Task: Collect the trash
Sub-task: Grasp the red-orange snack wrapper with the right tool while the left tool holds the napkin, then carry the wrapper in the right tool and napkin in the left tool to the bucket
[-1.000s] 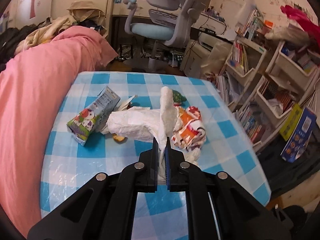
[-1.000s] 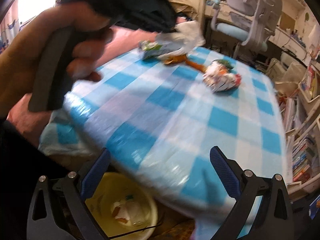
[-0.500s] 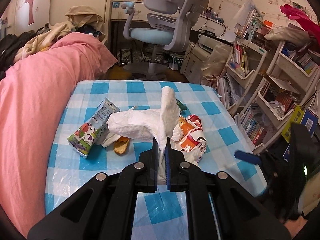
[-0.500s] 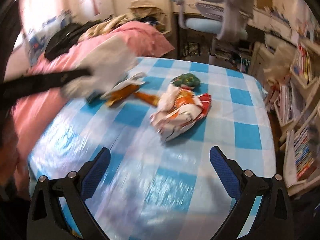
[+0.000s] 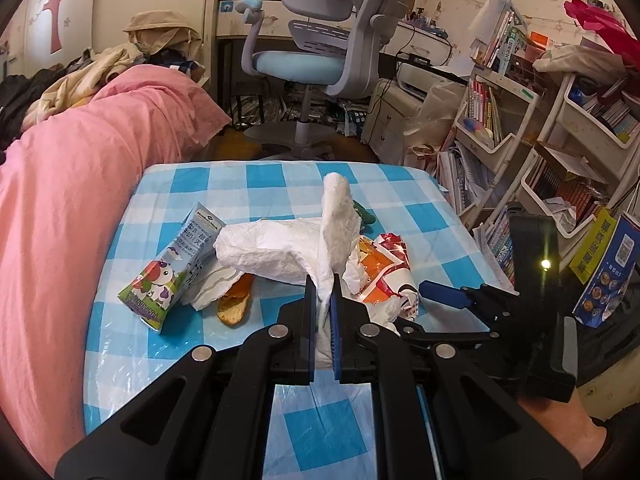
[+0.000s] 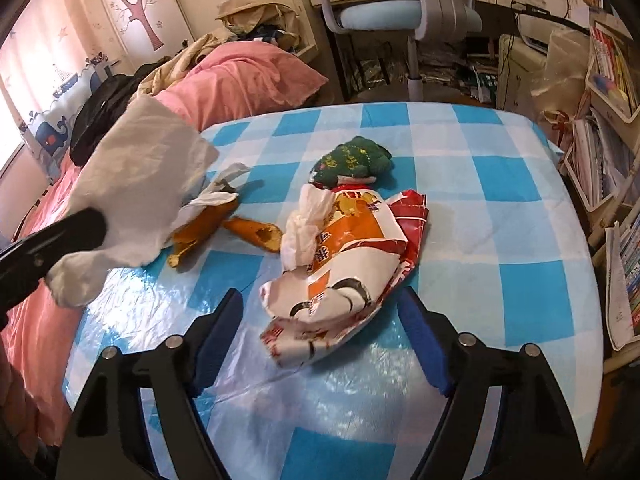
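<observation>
My left gripper point(image 5: 322, 294) is shut on a crumpled white tissue point(image 5: 280, 248), held just above the blue-checked table point(image 5: 280, 180). In the right wrist view the same tissue point(image 6: 140, 192) hangs at the left from the left gripper point(image 6: 60, 236). My right gripper point(image 6: 320, 320) straddles the near end of a crumpled red, orange and white snack bag point(image 6: 344, 264). Its jaws are closing, and the pads do not visibly press the bag. My right gripper's blue pad point(image 5: 442, 293) shows beside the bag point(image 5: 384, 268).
On the table lie a milk carton point(image 5: 172, 276), orange peel point(image 6: 256, 232) and a green wrapper point(image 6: 352, 160). Pink bedding point(image 5: 60, 200) borders the table's left side. An office chair point(image 5: 320, 40) stands behind it, and crowded bookshelves point(image 5: 500, 120) are to the right.
My right gripper swung from the table's near edge, above a yellow bin, to the snack bag, and its jaws narrowed. It entered the left wrist view. The left gripper still holds the tissue.
</observation>
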### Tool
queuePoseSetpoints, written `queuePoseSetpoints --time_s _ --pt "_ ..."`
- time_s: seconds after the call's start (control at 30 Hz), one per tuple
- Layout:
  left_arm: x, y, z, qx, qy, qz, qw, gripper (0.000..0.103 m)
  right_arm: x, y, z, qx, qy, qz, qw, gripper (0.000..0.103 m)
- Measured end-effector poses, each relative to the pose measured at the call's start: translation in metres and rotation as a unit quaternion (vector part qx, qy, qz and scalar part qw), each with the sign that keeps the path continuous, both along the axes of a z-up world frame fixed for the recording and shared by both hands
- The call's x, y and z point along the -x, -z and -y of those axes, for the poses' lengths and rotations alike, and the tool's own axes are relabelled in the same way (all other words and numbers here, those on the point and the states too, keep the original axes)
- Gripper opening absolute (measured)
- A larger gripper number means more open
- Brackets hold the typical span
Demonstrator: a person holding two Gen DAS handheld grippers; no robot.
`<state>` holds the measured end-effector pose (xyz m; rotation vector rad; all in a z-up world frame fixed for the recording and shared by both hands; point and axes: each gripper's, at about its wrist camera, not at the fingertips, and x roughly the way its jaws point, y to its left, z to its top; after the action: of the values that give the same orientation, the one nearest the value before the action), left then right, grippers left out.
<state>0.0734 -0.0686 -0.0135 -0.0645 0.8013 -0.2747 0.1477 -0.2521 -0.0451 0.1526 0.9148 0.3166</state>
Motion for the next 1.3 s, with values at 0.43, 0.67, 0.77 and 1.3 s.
queuePoseSetpoints --time_s 0.43,0.67,0.77,1.3 --pt "0.002 -0.003 0.005 -0.010 0.006 0.006 0.9999 0.006 0.001 0.003 0.012 -0.018 -0.002 -0.014 1.000 0.031" --pt "0.011 -0.011 -0.007 0.001 -0.001 0.012 0.9999 0.006 0.038 -0.017 -0.010 0.158 -0.037 0.047 0.986 0.021" --pt "0.017 -0.015 -0.012 0.005 -0.004 0.014 0.9999 0.006 0.060 -0.025 -0.019 0.222 -0.057 0.077 0.970 0.021" --pt "0.057 -0.017 -0.052 0.019 -0.027 0.009 0.9994 0.006 0.145 -0.040 -0.007 0.222 -0.034 0.097 0.970 0.021"
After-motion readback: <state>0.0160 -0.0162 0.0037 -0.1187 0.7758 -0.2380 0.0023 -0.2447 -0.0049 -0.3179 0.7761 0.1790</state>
